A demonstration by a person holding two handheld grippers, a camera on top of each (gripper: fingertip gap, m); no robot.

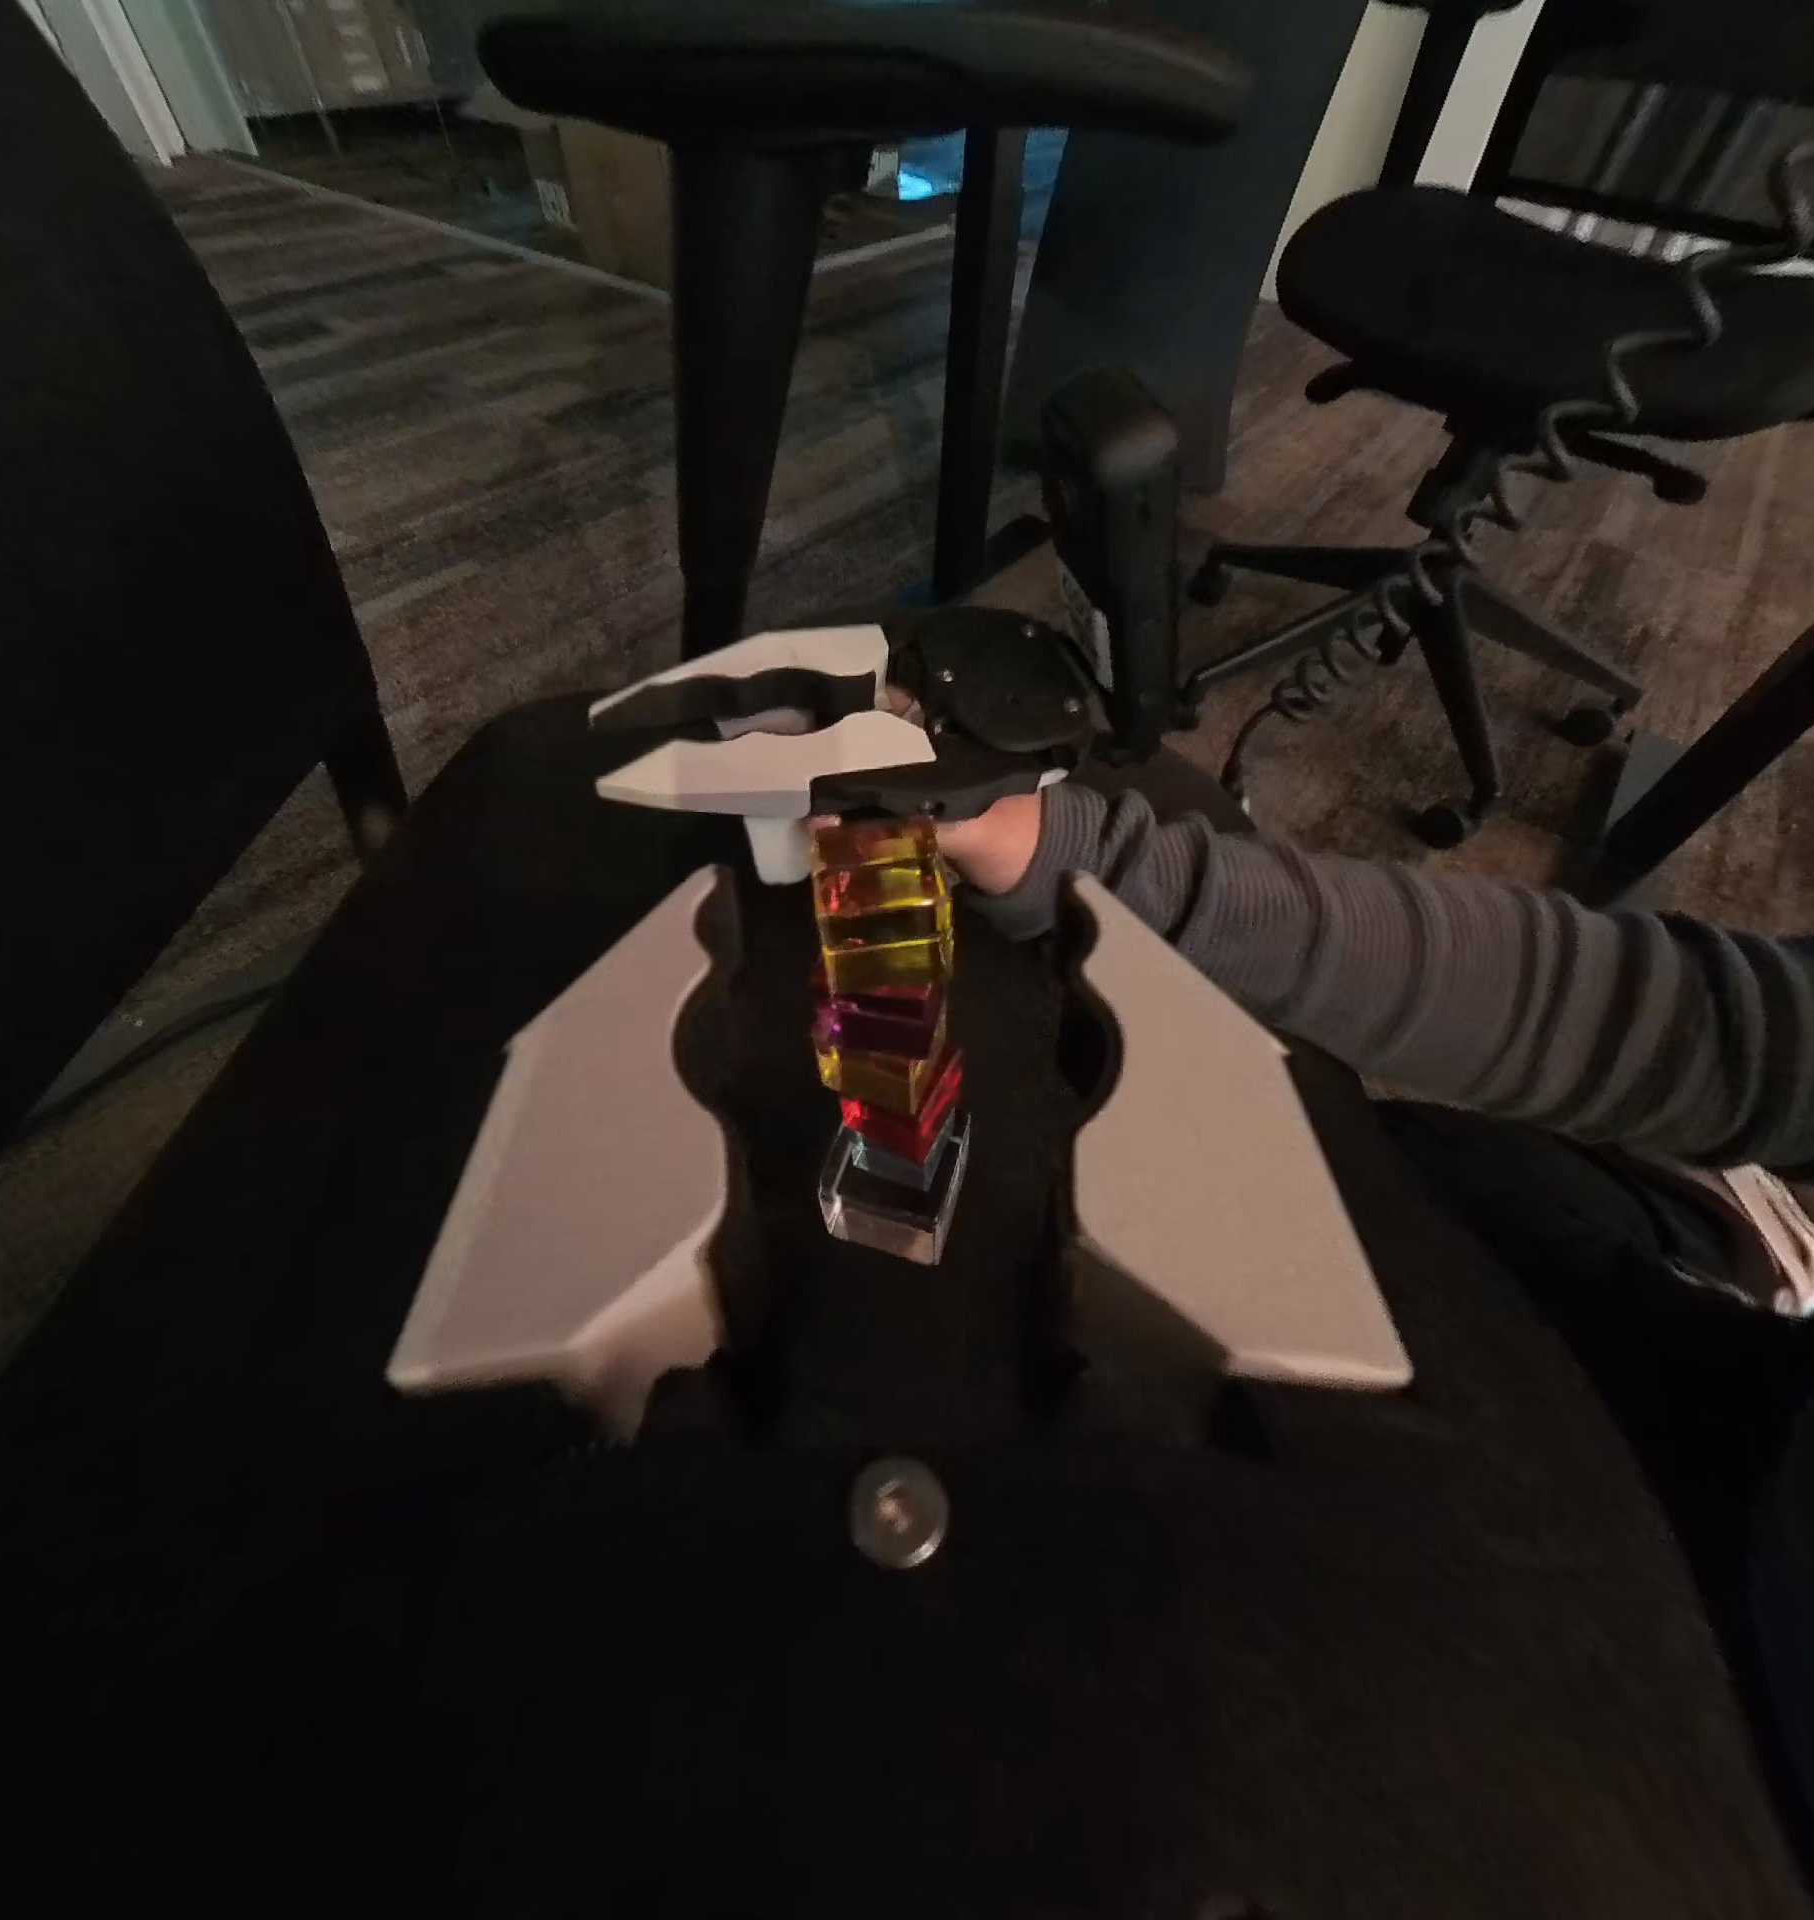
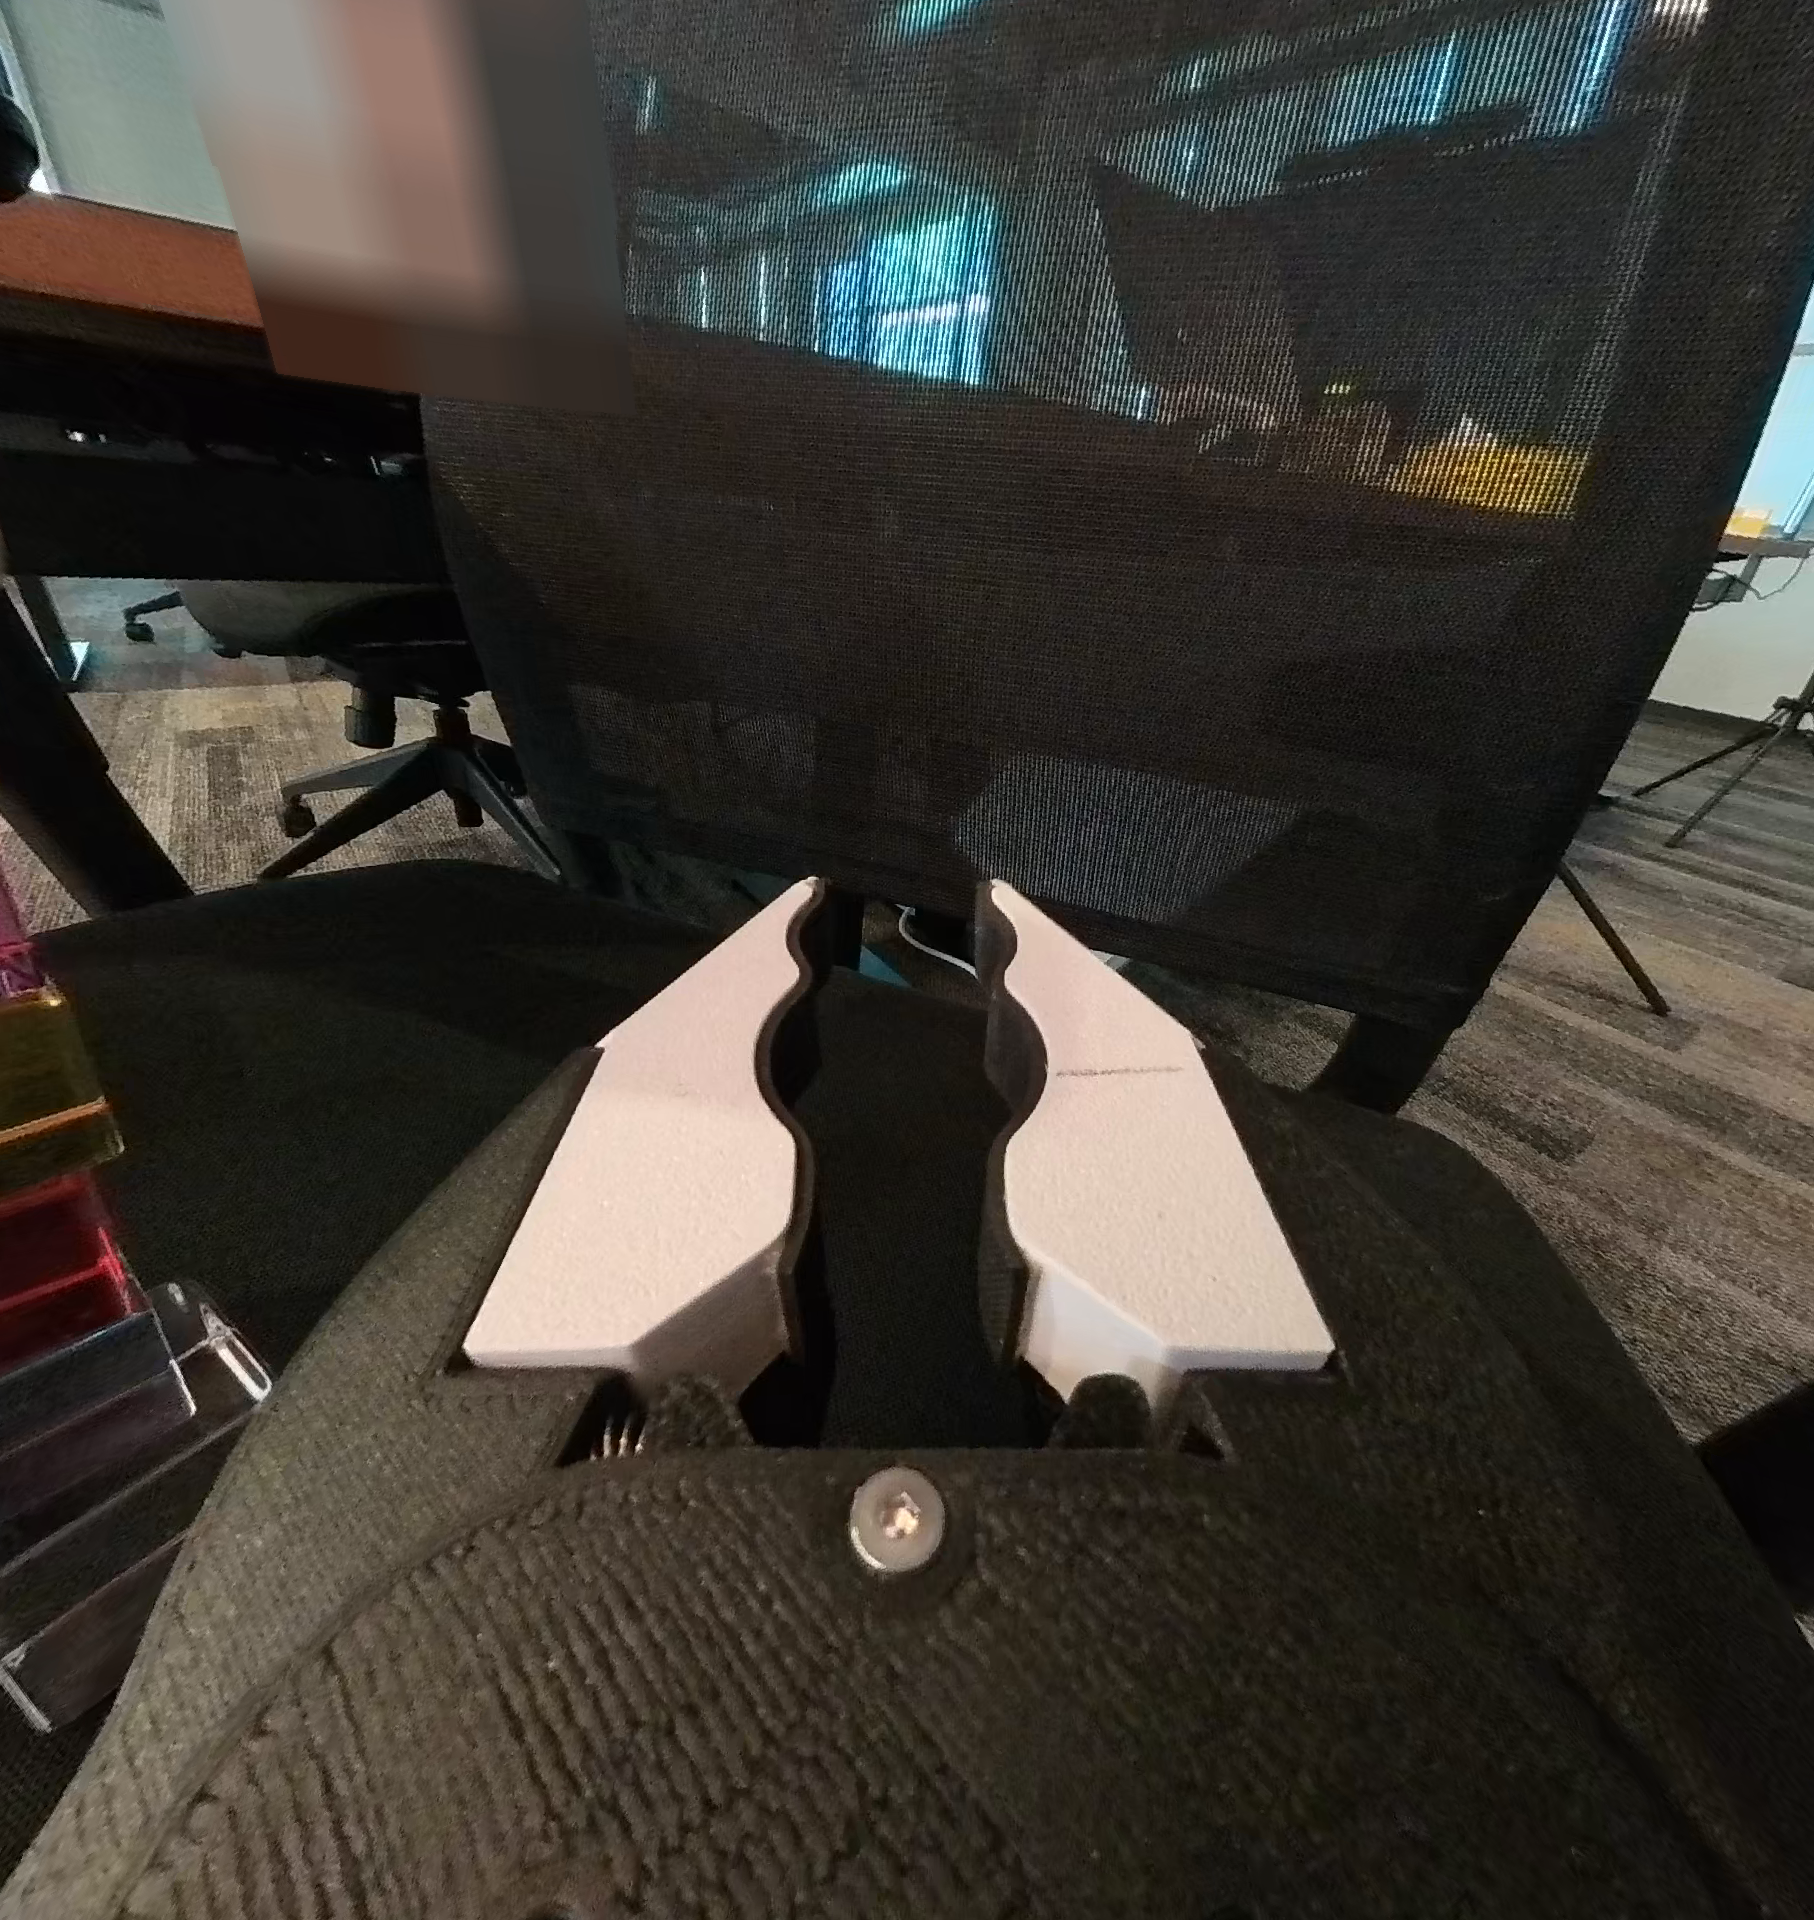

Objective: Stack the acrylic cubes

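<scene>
Black chair seat (image 1: 529,831) on grey office carpet (image 1: 467,436) — block stack (image 1: 887,1039) between spread left gripper (image 1: 887,914), right gripper (image 2: 903,904) parted, bare.

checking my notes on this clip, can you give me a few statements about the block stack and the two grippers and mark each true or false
1. The stack of see-through blocks stands on a black chair seat. True.
2. The left gripper is clamped on the stack. False: its fingers stand wide on either side, not touching.
3. The bottom block is clear. True.
4. The right gripper holds a yellow block. False: nothing sits between its fingers.
5. The right gripper faces a mesh chair back. True.
</scene>
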